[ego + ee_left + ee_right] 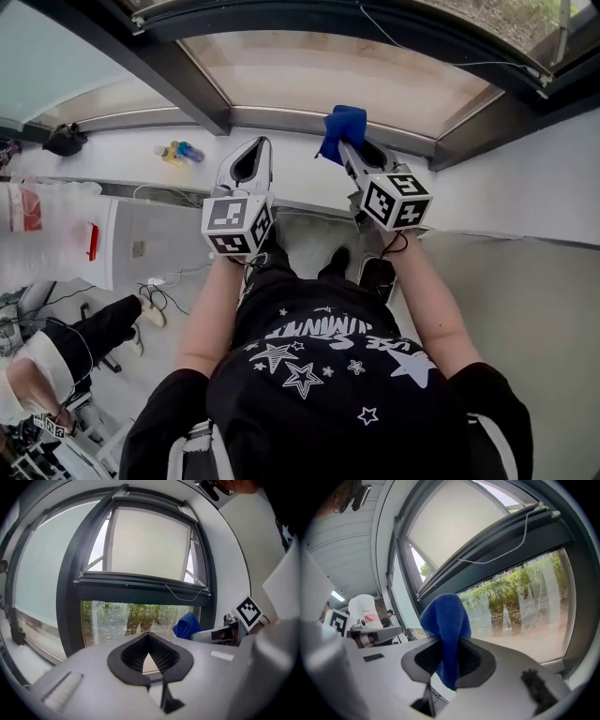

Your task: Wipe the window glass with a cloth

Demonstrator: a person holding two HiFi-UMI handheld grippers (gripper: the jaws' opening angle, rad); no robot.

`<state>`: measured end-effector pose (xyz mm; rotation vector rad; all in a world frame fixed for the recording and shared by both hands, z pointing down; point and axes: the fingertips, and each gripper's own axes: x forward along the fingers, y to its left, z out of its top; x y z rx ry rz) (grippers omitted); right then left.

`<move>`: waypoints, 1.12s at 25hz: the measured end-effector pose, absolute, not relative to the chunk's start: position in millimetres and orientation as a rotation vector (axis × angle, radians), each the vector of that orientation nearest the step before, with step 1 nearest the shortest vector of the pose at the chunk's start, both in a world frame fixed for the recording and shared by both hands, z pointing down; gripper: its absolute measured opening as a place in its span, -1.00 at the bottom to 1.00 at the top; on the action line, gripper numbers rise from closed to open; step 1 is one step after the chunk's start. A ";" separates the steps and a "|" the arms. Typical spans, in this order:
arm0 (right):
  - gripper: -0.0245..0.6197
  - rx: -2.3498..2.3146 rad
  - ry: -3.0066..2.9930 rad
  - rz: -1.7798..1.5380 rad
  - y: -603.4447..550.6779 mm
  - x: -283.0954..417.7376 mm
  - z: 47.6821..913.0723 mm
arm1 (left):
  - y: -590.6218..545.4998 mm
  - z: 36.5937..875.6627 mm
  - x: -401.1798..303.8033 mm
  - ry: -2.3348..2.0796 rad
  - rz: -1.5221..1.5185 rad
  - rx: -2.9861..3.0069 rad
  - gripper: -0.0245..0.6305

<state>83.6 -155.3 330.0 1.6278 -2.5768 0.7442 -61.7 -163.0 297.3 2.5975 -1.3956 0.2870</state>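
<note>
We hold the right tool (449, 660) clamped on the blue cloth (445, 620), near the window glass (520, 606). The left tool (149, 656) sits closed and empty. With only a narrow fold pinched, hard rubbing could tug the cloth free.

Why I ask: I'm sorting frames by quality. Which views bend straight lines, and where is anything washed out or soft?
Left gripper view: strong fisheye bows the window frame, corners go black, upper pane pale and featureless. Right gripper view: same bowing, the cloth fairly sharp, the trees beyond hazy. Head view: milder bending, the glass looks milky.
</note>
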 end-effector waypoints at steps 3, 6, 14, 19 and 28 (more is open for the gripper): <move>-0.69 1.588 -2.573 0.699 -176.2 55.3 329.1 | -188.0 298.0 -89.4 -1.411 0.262 2.580 -0.90; -0.69 1.571 -2.566 0.674 -203.3 19.2 326.6 | -218.4 295.8 -121.8 -1.411 0.242 2.576 -0.90; -0.69 1.542 -2.565 0.631 -288.1 -88.4 331.9 | -297.4 292.2 -209.1 -1.412 0.229 2.629 -0.90; -0.69 1.496 -2.561 0.609 -339.1 -153.5 347.4 | -337.3 295.2 -260.5 -1.462 0.159 2.566 -0.90; -0.69 1.442 -2.514 0.471 -419.9 -224.2 368.3 | -372.1 309.2 -320.5 -1.486 0.140 2.546 -0.90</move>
